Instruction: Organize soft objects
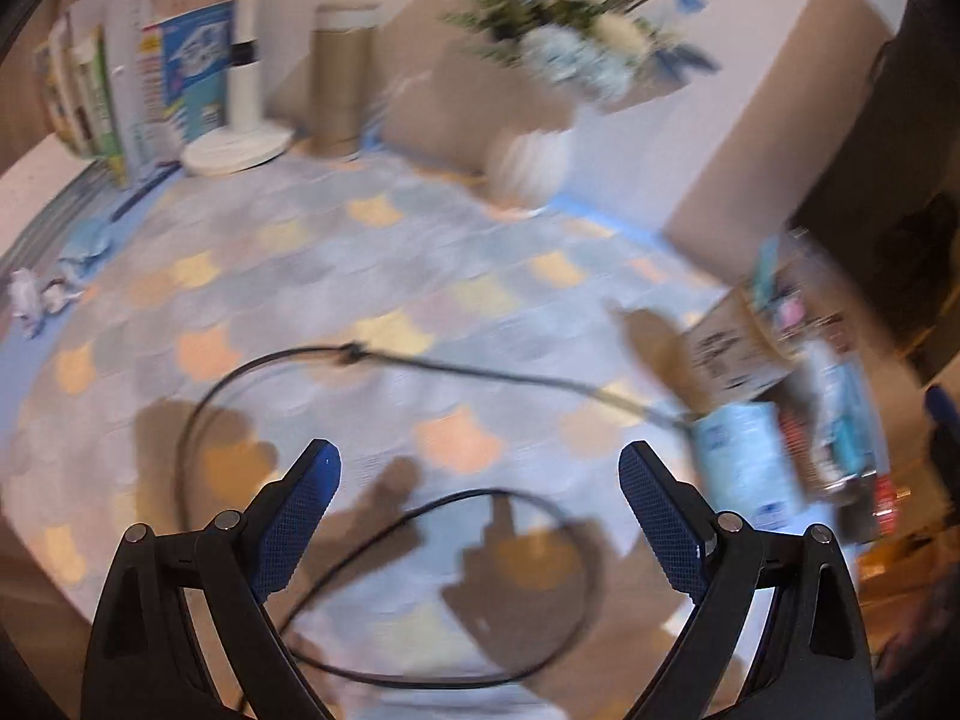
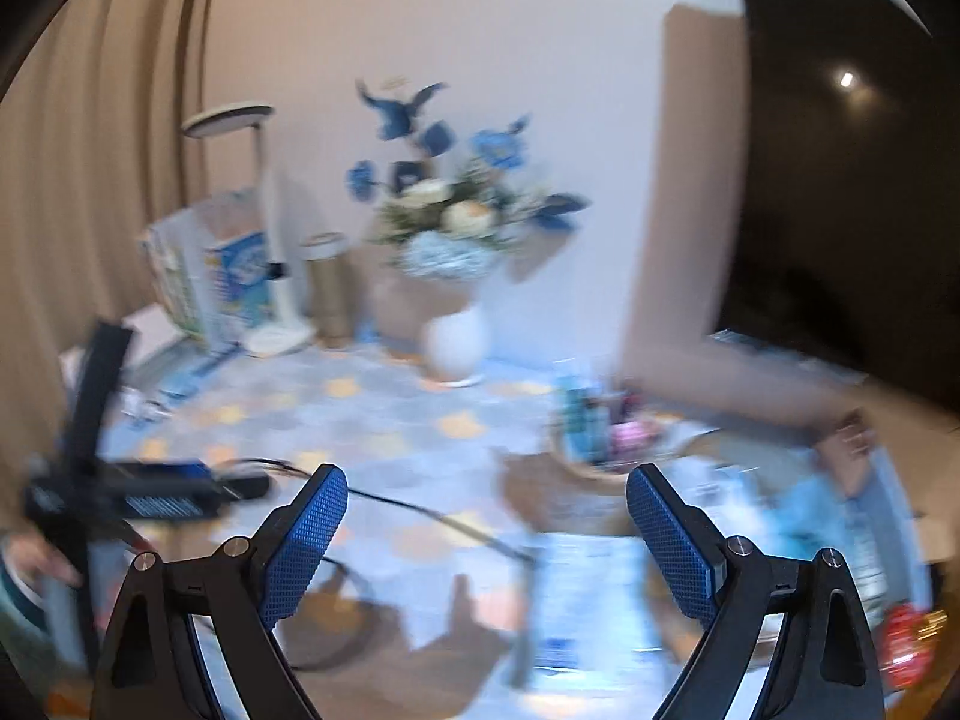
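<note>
Patterned tablecloth (image 1: 372, 300); only right view shows left tool (image 2: 150, 492).

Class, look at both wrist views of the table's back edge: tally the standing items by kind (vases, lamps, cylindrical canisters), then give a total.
White vase holding flowers: 1
White desk lamp: 1
Tan cylindrical canister: 1
Total: 3
Both views are blurred; the row of books was left out.

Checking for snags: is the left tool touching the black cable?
Cannot tell. In the left wrist view the black cable loops beneath the open left tool, height unclear.
</note>
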`<state>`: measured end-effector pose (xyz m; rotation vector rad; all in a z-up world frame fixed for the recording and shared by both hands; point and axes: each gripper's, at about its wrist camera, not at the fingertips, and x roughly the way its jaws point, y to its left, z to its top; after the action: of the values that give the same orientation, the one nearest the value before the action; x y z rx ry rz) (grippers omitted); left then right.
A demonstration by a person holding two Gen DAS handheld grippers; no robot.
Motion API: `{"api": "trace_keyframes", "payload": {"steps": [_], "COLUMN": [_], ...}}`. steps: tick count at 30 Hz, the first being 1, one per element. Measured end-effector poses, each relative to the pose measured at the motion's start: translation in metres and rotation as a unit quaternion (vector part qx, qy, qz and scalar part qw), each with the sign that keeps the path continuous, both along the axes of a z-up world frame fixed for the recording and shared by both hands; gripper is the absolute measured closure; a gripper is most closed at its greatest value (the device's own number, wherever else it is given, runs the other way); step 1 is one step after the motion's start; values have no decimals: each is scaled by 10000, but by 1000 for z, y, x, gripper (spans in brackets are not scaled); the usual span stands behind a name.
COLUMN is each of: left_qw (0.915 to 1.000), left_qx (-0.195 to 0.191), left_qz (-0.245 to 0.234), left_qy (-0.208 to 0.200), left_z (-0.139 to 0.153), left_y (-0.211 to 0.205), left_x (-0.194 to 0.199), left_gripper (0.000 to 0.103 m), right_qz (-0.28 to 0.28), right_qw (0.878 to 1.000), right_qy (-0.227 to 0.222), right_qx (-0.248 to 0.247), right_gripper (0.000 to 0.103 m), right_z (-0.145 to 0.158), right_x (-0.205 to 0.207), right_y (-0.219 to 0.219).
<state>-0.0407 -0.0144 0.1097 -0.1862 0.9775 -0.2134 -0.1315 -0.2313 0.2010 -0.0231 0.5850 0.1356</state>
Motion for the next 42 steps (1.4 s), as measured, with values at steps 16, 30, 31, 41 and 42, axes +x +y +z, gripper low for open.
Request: {"api": "trace_keyframes", "payload": {"steps": [16,30,31,41,42], "left_qw": [9869,9763,9764,9822,9821], "left_qx": [1423,1804,1802,1461,1465], "left_qz": [757,1109,1109,1132,1132], "left_qy": [95,-446,-444,-343,-345], "left_z": [-99,-111,-111,-113,-113], "left_y": [27,19,19,27,27], "left_x": [9,-2,-2,-1,-1], "left_gripper": [9,0,0,0,0], "right_qz": [-28,-28,-28,-27,-27], "right_qw": [9742,9828,9829,9829,9829], "right_qy": [2130,1795,1791,1791,1791], "right_qx": [748,-444,-437,-429,-429], "right_gripper": [9,0,0,0,0], "right_z": [-166,-203,-203,-202,-202], "right_x": [88,77,77,78,78], "right_y": [67,73,72,73,73]}}
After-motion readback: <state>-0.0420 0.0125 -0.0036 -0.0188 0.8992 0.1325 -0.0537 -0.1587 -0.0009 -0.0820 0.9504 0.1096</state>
